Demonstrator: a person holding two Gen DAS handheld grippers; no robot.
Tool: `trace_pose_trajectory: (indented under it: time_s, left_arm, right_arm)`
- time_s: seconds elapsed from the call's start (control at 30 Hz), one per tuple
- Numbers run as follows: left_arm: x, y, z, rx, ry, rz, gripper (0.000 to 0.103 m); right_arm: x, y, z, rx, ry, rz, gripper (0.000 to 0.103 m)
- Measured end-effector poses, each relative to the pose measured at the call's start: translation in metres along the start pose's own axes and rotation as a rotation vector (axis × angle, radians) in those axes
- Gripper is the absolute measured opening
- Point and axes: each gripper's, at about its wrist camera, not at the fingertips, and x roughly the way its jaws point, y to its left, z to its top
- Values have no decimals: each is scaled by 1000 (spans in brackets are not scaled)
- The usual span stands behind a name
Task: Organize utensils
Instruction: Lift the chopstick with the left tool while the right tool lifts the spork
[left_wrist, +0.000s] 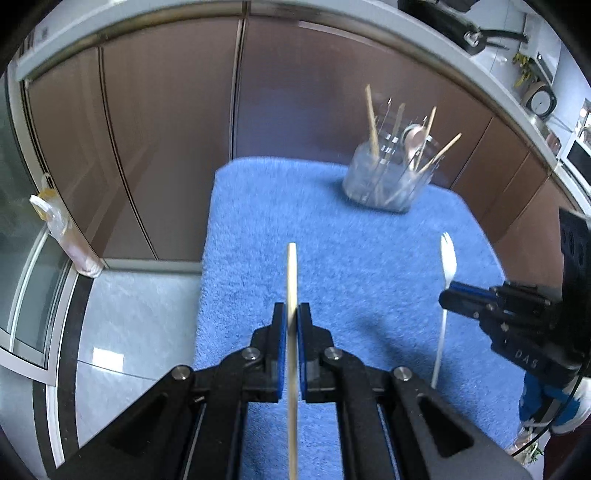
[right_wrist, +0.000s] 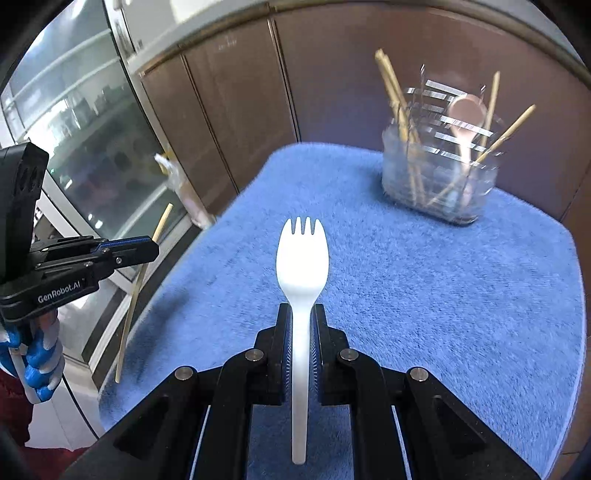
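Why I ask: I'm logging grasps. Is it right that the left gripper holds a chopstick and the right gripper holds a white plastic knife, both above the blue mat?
Not quite. The right gripper holds a white spork, not a knife; its tines show in the right wrist view. The left gripper does hold a chopstick above the blue mat.

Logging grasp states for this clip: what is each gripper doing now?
Left gripper: closed on a wooden chopstick.
Right gripper: closed on a white spork.
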Motion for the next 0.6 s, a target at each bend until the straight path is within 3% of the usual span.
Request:
trace_pose_trajectory:
  time_s: [0.27,0.3,0.6]
  left_arm:
    - [-47,-25,-5,12,-104,-9,5]
    - [-52,-28,-5,11,-115,-12,5]
    - [-77,-47,-9,-4,-174,-42,5]
  right_arm:
    - [-45,28,-14,2,-146,-19,9]
    - [-53,30,-17,0,-166,-22,0]
    - [-100,39,-34,-17,-276,-47,0]
